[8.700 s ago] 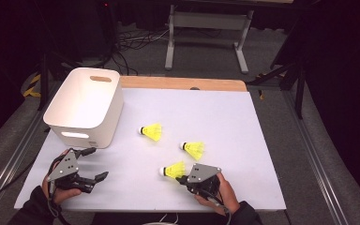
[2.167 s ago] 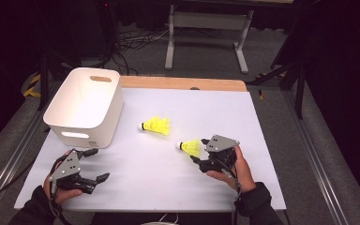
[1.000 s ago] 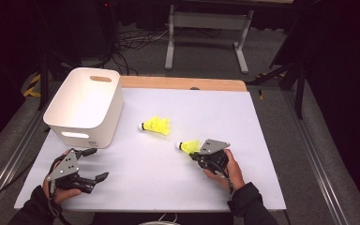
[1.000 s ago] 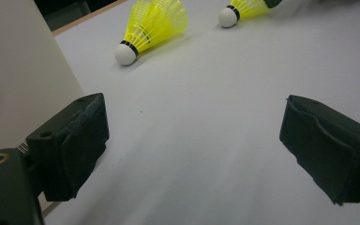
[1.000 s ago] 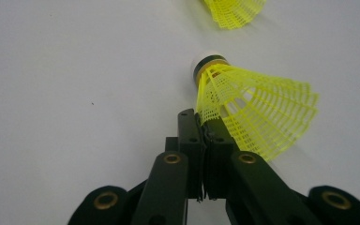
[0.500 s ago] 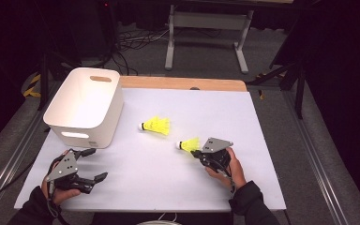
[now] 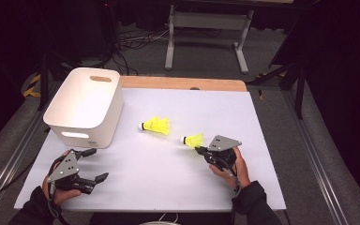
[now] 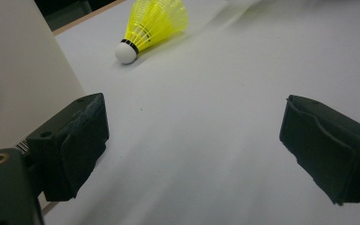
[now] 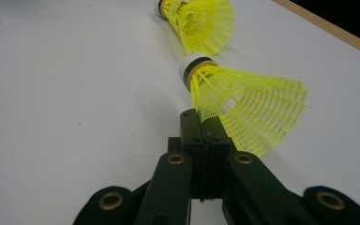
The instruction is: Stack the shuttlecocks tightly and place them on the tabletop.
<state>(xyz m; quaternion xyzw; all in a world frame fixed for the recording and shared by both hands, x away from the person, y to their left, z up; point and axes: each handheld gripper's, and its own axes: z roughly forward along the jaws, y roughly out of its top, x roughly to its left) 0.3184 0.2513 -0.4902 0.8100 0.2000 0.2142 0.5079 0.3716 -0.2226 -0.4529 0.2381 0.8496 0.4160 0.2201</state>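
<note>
Two yellow mesh-skirted shuttlecocks with white rounded corks lie right of the smooth white plastic bin (image 7: 85,110): the free shuttlecock (image 7: 156,125) nearer it, the pinched shuttlecock (image 7: 193,139) clamped by its skirt edge in the right gripper (image 7: 201,150). Left gripper (image 7: 95,165), jaws wide, holds nothing before the bin. Matte white tabletop (image 7: 168,178), dark room.

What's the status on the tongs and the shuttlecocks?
Right tongs shut on near shuttlecock, pinching its skirt edge. Left tongs open, low over the table. Second shuttlecock lies loose between tongs and white bin. Nothing else in between.
</note>
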